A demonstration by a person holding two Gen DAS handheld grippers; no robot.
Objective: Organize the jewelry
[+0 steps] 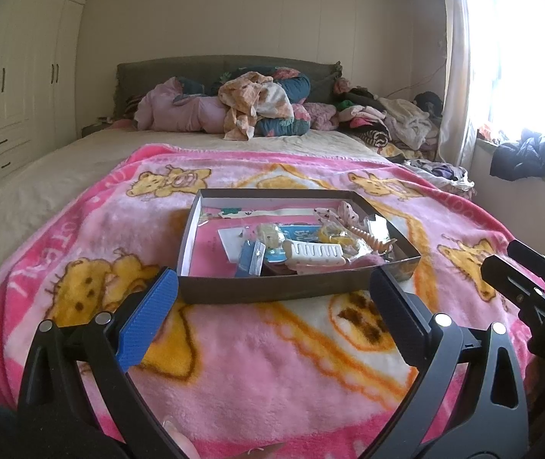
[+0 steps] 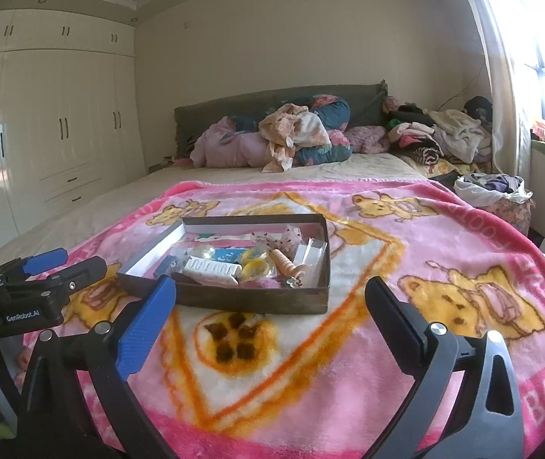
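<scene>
We hold our left tongs (image 1: 272,294) and right tongs (image 2: 270,302) spread wide and gripping nothing, above the fluffy pink cartoon-bear blanket (image 1: 257,363) on the bed. Just beyond their tips, on that blanket, sits the shallow dark cardboard box (image 1: 272,290), holding a white plastic hair claw (image 1: 316,253), yellow rings (image 2: 256,267) and small packets. Piled clothes (image 1: 253,107) lie against the far headboard.

A shallow brown box (image 1: 272,292) lies open on a pink cartoon-bear blanket (image 1: 257,367), its white interior showing. Inside lie a white comb-like hair clip (image 1: 316,253), yellow rings (image 2: 256,266), a spiral tan clip (image 2: 286,264) and packaged trinkets, crowded toward its right.
</scene>
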